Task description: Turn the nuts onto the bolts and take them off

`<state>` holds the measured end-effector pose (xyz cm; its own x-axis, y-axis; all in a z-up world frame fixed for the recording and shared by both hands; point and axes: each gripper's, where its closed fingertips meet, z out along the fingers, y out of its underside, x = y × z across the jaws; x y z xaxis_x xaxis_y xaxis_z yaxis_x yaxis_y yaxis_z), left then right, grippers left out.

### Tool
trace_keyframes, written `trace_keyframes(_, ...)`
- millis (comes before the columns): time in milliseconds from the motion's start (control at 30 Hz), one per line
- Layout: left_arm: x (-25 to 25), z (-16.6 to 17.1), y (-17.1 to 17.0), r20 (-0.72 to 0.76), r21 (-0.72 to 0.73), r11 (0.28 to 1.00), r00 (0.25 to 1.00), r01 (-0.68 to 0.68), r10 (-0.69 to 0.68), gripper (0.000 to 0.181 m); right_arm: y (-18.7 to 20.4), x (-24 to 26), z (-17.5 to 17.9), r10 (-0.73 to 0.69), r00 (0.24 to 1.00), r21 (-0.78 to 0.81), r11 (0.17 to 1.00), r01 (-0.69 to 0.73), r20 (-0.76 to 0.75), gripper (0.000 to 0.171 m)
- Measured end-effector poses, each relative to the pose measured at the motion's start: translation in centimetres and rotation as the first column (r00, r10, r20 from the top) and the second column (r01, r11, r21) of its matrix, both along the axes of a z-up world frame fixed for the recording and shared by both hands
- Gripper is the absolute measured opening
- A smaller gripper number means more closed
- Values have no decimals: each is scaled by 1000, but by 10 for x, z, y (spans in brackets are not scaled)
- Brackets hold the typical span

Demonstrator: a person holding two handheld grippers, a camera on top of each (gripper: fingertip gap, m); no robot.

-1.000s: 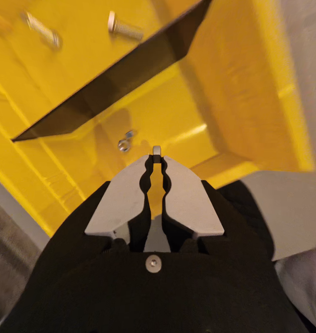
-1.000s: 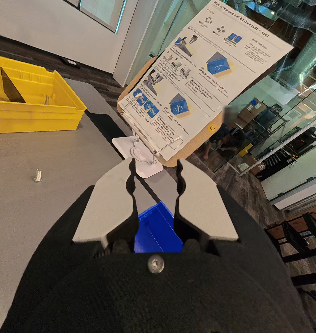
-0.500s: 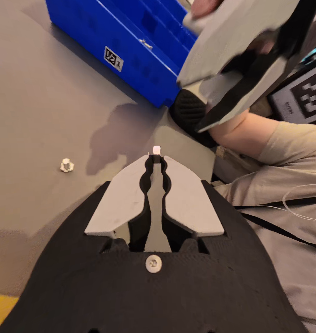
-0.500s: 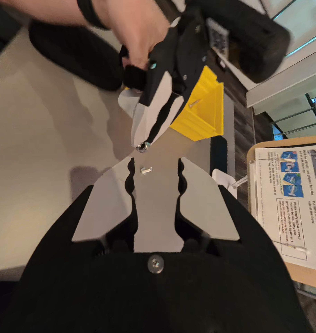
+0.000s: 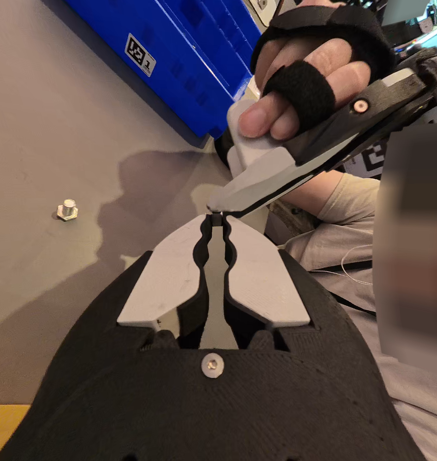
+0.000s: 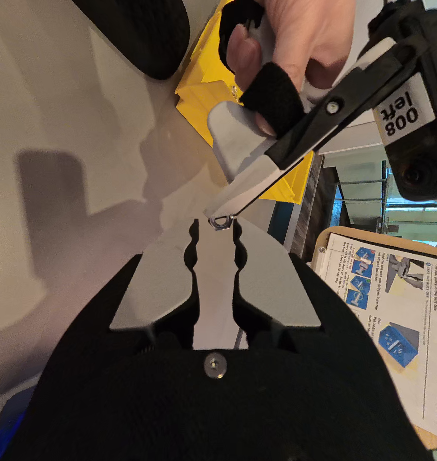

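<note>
My left gripper (image 5: 216,219) is shut on a small hex nut (image 5: 216,221) pinched at its fingertips, held above the grey table (image 5: 50,124). The right wrist view shows the same nut (image 6: 220,223) with its hole facing the camera, under the left gripper's tips (image 6: 218,215). My right gripper (image 6: 215,224) is open, and its fingertips stand on either side of the nut. In the left wrist view the right gripper (image 5: 213,208) comes in from the upper right and meets the left tips. A bolt (image 5: 67,210) stands head down on the table to the left.
A blue bin (image 5: 187,62) with a tag lies at the far side of the table. A yellow bin (image 6: 205,94) sits behind the left gripper, with a bolt (image 6: 234,89) inside. An instruction sheet on a stand (image 6: 387,311) is at the right. The person's hands and torso are close by. My left and right fingertips are right by each other.
The left gripper carried the nut out of the yellow bin to above the table. The right gripper swung round from the instruction sheet and closed in on the nut, staying open.
</note>
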<state>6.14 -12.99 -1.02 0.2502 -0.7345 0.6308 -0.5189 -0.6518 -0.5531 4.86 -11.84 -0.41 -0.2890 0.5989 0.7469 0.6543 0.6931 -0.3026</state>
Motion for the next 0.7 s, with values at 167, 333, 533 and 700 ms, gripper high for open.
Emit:
trace_keyframes(167, 0, 2, 2, 43, -18, 1000, 999, -23, 24, 8, 9, -3, 1, -42, 999, 32, 999, 42, -6, 20)
trace_keyframes(333, -2, 19, 14, 166, 28, 993, 981, -110, 104, 8, 20, -5, 18, -76, 992, 87, 993, 85, -100, 19)
trace_keyframes(533, -5, 19, 15, 193, 53, 992, 975, -118, 106, 8, 23, -7, 14, -106, 989, 24, 994, 110, -107, 18)
trace_keyframes(700, -23, 21, 32, 212, 77, 971, 955, -228, 208, 33, 50, 30, -46, -320, 937, -284, 894, 347, 138, 18)
